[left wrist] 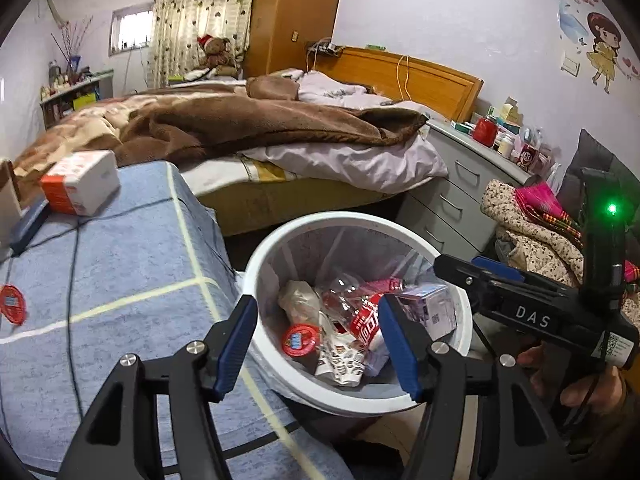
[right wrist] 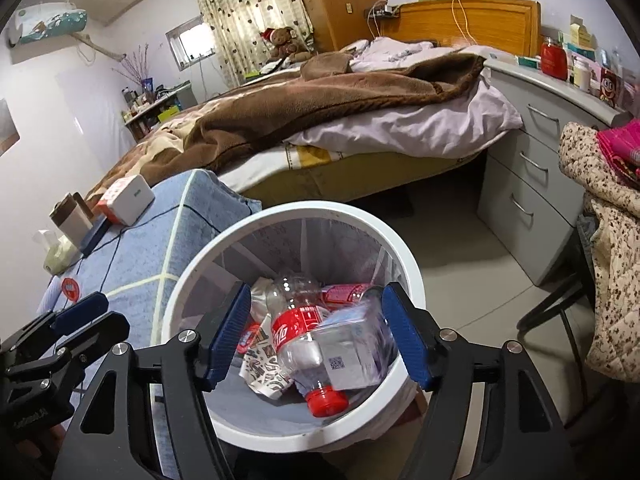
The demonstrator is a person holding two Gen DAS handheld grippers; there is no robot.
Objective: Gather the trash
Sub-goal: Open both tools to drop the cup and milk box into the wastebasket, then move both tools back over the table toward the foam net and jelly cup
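While poised above the trash bin (right wrist: 404, 258), both tongs (right wrist: 316, 334) agape, empty.

Bedroom around the blue checked cloth

Unmade bed (left wrist: 256, 128) with brown blanket (left wrist: 240, 120) at twelve o'clock; grey drawer unit (left wrist: 452, 192) at two; teddy bear (left wrist: 216, 52) by the curtain (left wrist: 200, 12).
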